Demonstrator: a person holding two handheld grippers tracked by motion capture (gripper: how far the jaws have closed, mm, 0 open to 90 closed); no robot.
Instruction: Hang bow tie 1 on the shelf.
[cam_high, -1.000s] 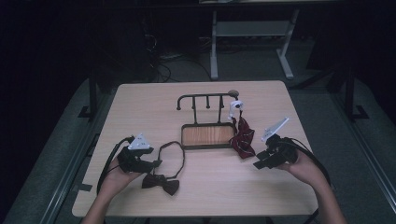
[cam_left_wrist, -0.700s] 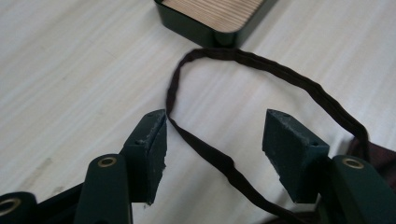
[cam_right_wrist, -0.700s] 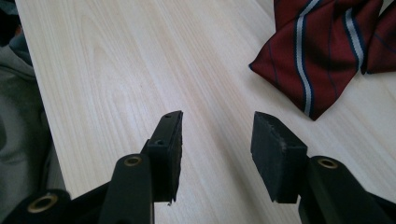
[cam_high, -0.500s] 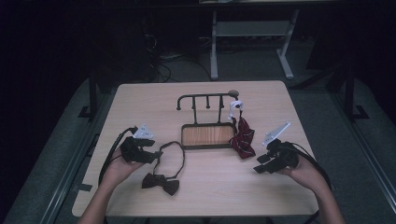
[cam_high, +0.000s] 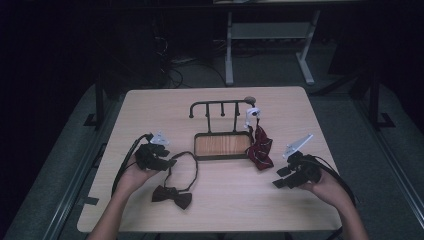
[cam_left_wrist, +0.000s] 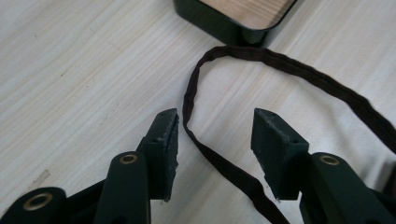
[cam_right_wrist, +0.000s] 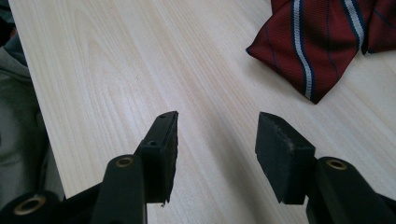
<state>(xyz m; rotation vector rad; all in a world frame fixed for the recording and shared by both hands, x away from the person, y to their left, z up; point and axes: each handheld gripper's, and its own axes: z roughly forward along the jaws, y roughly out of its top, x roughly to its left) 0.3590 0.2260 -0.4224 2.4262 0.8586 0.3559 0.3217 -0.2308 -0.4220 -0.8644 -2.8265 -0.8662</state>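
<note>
Strap (cam_left_wrist: 219, 156) of the bow tie (cam_high: 172, 195) lies between the closing left tongs (cam_left_wrist: 215, 128), unpinched; right tongs (cam_right_wrist: 217, 133) open; tray (cam_high: 197, 155) bare.

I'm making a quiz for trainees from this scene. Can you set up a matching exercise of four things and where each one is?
Things:
1. dark bow tie
2. red striped tie
3. strap
4. right gripper

Places or states:
A. hangs from the rack, end on the table
B. lies between the left gripper's open jaws
C. lies flat near the table's front edge
D. open over bare wood, nothing between its jaws

Pairs: 1-C, 2-A, 3-B, 4-D
</note>
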